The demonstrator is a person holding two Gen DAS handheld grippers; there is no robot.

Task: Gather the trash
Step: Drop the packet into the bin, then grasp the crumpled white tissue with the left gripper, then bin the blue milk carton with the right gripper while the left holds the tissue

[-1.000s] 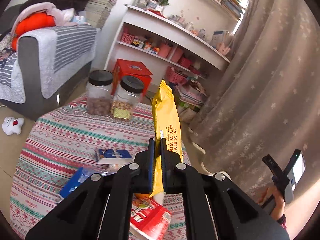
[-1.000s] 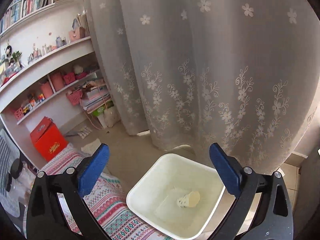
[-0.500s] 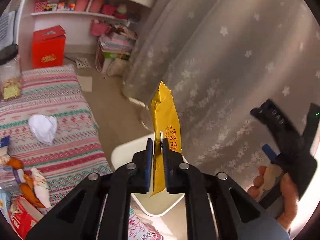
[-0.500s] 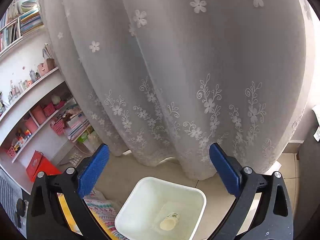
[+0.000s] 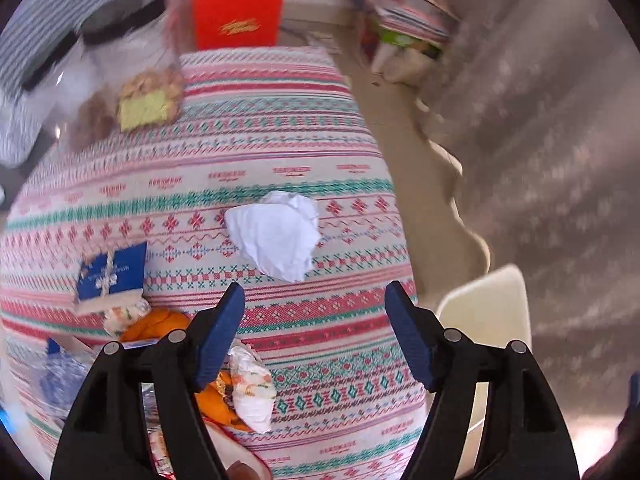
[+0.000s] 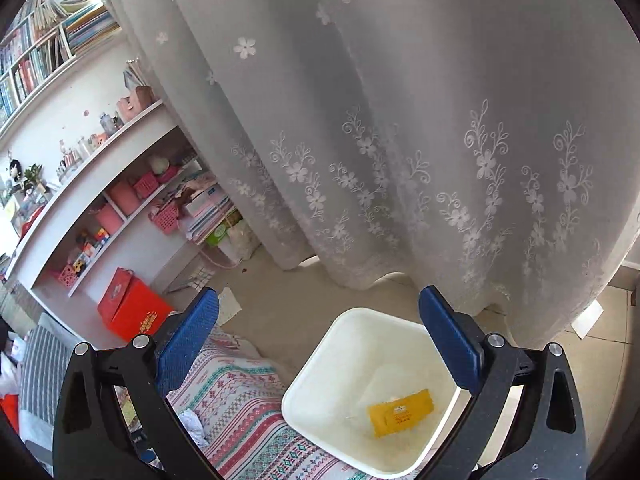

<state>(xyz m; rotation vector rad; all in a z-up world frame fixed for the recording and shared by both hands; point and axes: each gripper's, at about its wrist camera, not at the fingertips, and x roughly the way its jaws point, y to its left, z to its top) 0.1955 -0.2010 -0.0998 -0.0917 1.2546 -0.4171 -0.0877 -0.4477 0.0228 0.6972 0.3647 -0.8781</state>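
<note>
Patterned tablecloth (image 5: pixel 280 152) holds one crumpled tissue (image 5: pixel 276 236); one yellow wrapper (image 6: pixel 400 412) in bin (image 6: pixel 320 376); both grippers spread, empty.

The left gripper (image 5: pixel 314 330) and the right gripper (image 6: pixel 320 338) look alike: matte black triangular frames with cut-out openings, round silver rivets at the joints, and ribbed dark blue pads lining the fingers (image 5: pixel 218 336).

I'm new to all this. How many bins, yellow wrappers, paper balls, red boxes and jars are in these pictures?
White square plastic bin: 1
Yellow snack wrapper in the bin: 1
Crumpled white paper ball: 1
Red cardboard box: 1
Clear jars with black lids: 2
Total: 6
</note>
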